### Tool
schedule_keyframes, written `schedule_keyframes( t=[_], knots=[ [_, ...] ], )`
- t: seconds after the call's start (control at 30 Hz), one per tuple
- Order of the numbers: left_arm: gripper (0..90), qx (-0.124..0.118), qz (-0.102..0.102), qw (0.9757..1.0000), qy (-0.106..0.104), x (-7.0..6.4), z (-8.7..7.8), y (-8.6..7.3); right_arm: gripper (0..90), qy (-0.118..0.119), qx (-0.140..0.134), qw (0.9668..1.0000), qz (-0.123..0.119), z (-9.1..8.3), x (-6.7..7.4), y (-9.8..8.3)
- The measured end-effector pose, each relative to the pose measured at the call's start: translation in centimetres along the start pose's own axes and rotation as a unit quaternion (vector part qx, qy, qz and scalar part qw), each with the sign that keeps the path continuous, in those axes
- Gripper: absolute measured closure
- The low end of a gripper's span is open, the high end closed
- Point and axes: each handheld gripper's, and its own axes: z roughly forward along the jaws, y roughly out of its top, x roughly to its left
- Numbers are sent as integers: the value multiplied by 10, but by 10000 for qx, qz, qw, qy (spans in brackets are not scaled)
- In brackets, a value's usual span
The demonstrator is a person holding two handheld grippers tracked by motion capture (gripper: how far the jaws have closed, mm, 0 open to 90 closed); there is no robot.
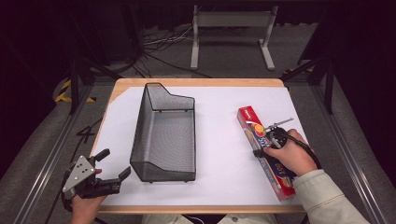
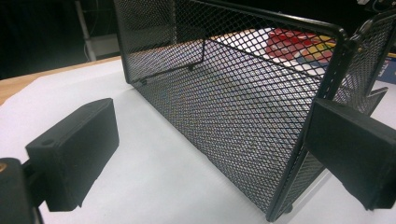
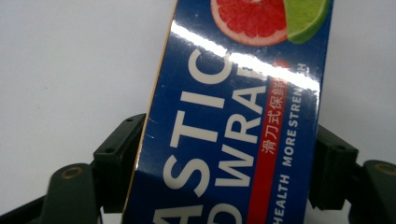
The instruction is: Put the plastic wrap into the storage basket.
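Plastic-wrap box (image 1: 265,151) on white sheet (image 1: 219,140)

This looks like a lab or test studio set up for recording. A wooden table (image 1: 198,82) with a white sheet (image 1: 219,140) over it stands inside a dark metal frame (image 1: 74,84). Behind the table, loose cables (image 1: 159,44) trail over grey carpet beside a grey metal stand (image 1: 231,35), and yellow-black hazard tape (image 1: 63,91) marks the floor left of the table.

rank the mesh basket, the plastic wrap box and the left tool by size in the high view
1. mesh basket, clearly largest
2. plastic wrap box, long but narrow
3. left tool, smallest, though it sits nearer the camera
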Motion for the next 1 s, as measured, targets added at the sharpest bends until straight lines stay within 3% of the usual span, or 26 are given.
schedule_keyframes(
  t=[0.2, 0.37, 0.57, 1.0],
  knots=[
    [41, -28, -14, 10000, 8, 0, 0, 0, 384, -280, 87, 9982, 516, -7, 5, 1],
    [41, -13, 3, 10000, 13, 0, 0, 1, 395, -164, 17, 9963, 839, -10, 2, 0],
    [41, -39, -2, 10000, 40, 0, -1, 1, 396, -69, -237, 9957, 895, -22, 3, 3],
    [41, -54, -32, 10000, 61, 0, -1, 1, 395, 145, -524, 9946, 883, -55, 10, 15]
  ],
)
